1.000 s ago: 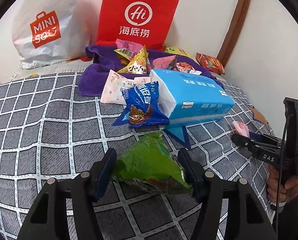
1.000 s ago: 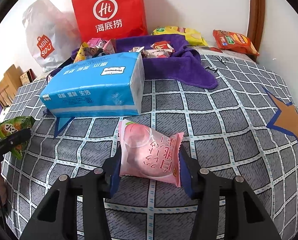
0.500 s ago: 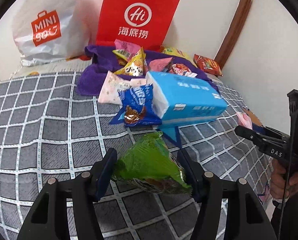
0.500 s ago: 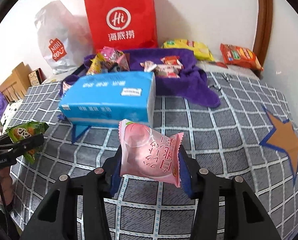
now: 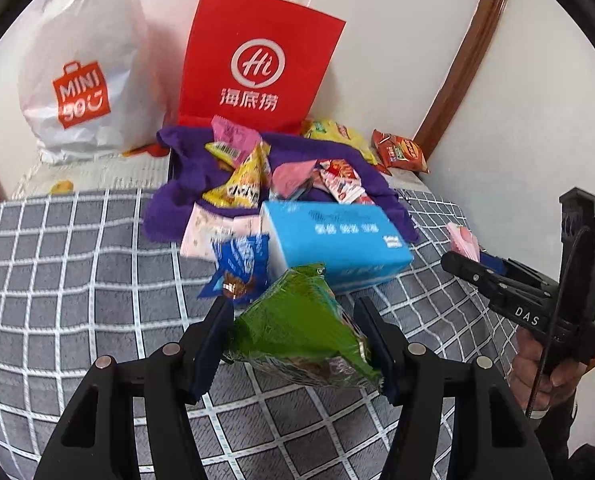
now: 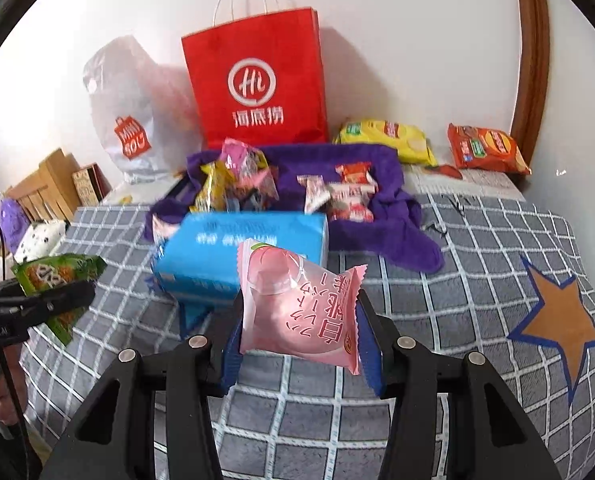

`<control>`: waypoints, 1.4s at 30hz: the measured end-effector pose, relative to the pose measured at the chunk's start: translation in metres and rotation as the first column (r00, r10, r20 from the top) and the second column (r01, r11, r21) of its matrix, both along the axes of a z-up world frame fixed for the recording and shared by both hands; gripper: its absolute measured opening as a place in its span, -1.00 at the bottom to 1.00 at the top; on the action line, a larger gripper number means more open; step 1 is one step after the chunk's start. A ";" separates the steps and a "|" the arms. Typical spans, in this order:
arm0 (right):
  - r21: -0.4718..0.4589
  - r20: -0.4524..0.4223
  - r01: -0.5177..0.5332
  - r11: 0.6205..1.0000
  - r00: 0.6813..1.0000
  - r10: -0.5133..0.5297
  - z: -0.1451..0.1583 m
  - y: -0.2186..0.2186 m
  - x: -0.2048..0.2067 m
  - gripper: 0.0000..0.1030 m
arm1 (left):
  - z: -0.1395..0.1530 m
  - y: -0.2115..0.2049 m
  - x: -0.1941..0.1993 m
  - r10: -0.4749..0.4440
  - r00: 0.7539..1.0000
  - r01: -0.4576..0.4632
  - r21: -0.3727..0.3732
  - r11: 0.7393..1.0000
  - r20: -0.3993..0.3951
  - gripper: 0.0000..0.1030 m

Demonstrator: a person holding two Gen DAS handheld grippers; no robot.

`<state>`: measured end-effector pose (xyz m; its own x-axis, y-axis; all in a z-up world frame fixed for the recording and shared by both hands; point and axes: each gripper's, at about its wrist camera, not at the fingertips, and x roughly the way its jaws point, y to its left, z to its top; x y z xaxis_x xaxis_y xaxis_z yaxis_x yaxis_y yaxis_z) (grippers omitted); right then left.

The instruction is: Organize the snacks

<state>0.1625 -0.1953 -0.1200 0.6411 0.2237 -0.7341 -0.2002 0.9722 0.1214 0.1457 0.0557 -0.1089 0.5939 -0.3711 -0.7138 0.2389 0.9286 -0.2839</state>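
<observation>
My left gripper (image 5: 295,336) is shut on a green snack packet (image 5: 297,328) and holds it above the checked bedspread (image 5: 77,280). The right gripper (image 6: 297,334) is shut on a pink peach-print snack packet (image 6: 297,306), also lifted off the bed. Each gripper shows in the other's view: the right one (image 5: 457,258) with the pink packet (image 5: 463,240), the left one (image 6: 57,300) with the green packet (image 6: 53,276). Behind them lie a blue tissue pack (image 6: 237,252) and a purple towel (image 6: 377,208) heaped with small snacks.
A red paper bag (image 6: 257,88) and a white plastic bag (image 5: 77,80) lean on the wall. Yellow (image 6: 389,138) and orange (image 6: 485,148) chip bags lie at the back right. A blue snack packet (image 5: 237,268) rests left of the tissue pack. A wooden frame edge (image 6: 531,60) stands right.
Both grippers have risen with their packets, so the bed and the tissue pack look farther below. Neither grip has changed.
</observation>
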 end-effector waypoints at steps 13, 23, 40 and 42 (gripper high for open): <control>-0.053 0.004 0.032 0.998 0.999 -0.032 0.034 -0.003 0.044 -0.06 | 0.040 -0.009 0.035 0.005 1.000 -0.005 -0.017 1.000 0.004 0.17; -0.057 0.028 0.016 0.998 1.000 -0.014 0.053 -0.001 0.079 -0.06 | 0.056 -0.019 0.071 0.000 1.000 0.000 -0.005 1.000 -0.003 0.17; -0.034 0.049 -0.015 0.999 0.999 0.017 0.067 0.020 0.160 -0.06 | 0.075 -0.002 0.146 0.053 0.999 -0.053 0.018 0.998 -0.006 0.17; -0.029 0.052 -0.014 0.999 0.999 0.015 0.068 0.020 0.168 -0.06 | 0.078 0.000 0.154 0.061 0.998 -0.060 0.021 0.998 -0.004 0.17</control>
